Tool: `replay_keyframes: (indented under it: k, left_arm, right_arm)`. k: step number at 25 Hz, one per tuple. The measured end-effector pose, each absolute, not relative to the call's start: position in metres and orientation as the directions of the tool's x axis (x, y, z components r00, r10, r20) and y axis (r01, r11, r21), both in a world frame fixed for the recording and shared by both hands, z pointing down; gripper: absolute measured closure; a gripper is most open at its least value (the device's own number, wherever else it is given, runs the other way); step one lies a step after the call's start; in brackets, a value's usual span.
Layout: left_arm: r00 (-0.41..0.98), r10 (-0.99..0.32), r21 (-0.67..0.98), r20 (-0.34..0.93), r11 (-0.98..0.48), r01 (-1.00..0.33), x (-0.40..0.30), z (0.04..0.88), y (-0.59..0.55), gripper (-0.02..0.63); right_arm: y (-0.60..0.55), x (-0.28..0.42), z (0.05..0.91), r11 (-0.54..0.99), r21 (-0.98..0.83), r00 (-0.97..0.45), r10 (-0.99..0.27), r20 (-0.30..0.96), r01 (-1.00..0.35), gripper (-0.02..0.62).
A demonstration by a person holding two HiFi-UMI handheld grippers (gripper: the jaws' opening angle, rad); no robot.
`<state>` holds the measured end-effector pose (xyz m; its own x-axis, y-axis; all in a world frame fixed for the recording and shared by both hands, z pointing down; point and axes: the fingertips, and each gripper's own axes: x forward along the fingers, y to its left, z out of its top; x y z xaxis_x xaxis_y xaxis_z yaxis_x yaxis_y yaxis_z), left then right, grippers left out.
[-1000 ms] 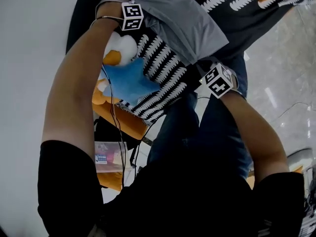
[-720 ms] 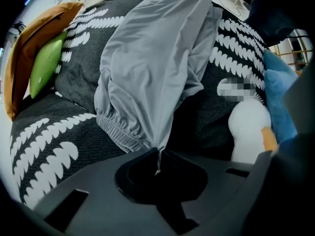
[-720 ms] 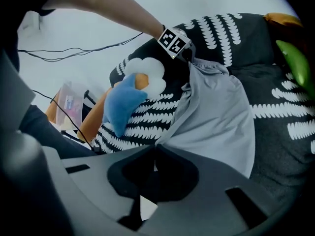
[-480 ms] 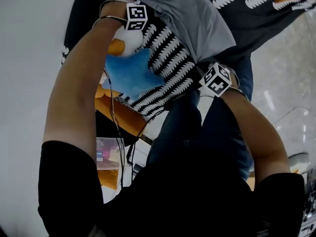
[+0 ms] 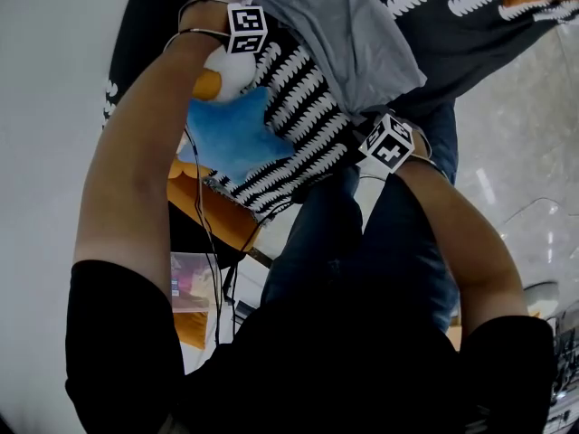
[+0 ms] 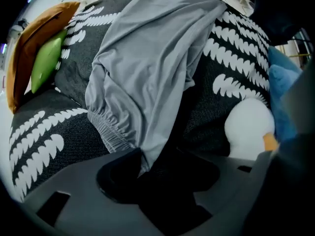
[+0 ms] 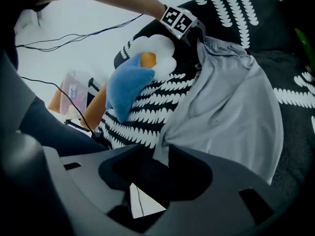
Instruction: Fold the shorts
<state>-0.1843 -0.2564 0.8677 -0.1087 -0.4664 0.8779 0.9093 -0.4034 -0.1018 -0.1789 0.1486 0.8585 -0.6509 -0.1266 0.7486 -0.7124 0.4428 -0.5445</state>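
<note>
grey shorts (image 5: 348,34) lie rumpled, waistband gathered.

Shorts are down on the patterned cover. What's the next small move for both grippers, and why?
Probably draw both grippers straight back off the cloth. The left gripper and right gripper have just been opening, yet a corner of the grey shorts lies between each pair of fingers. The shorts rest on the patterned cover, so backing away cleanly should avoid dragging them.
</note>
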Motion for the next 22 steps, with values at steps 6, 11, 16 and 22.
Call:
replay_keyframes:
  k: [6,11,16,22]
  left_arm:
    - [-0.069,-0.319,-0.149,0.945,-0.611,0.778,-0.166,0.856,-0.220,0.321]
    - [-0.014,-0.163,-0.140,0.987,-0.888,0.437,-0.170,0.844,-0.167,0.305]
    - [0.173,0.027,0.045,0.985,-0.994,-0.101,-0.168,0.841,-0.106,0.298]
    - [0.386,0.135,0.365,0.913,-0.692,-0.622,-0.189,0.868,-0.011,0.287]
  right_arm:
    - [0.138,-0.133,0.839,0.353,-0.553,-0.629,-0.149,0.763,-0.755,0.390]
    - [0.120,-0.074,0.826,0.309,-0.507,-0.574,-0.185,0.798,-0.804,0.390]
    - [0.105,-0.012,0.829,0.269,-0.447,-0.507,-0.222,0.833,-0.853,0.390]
    - [0.113,0.023,0.864,0.211,-0.451,-0.487,-0.169,0.857,-0.867,0.391]
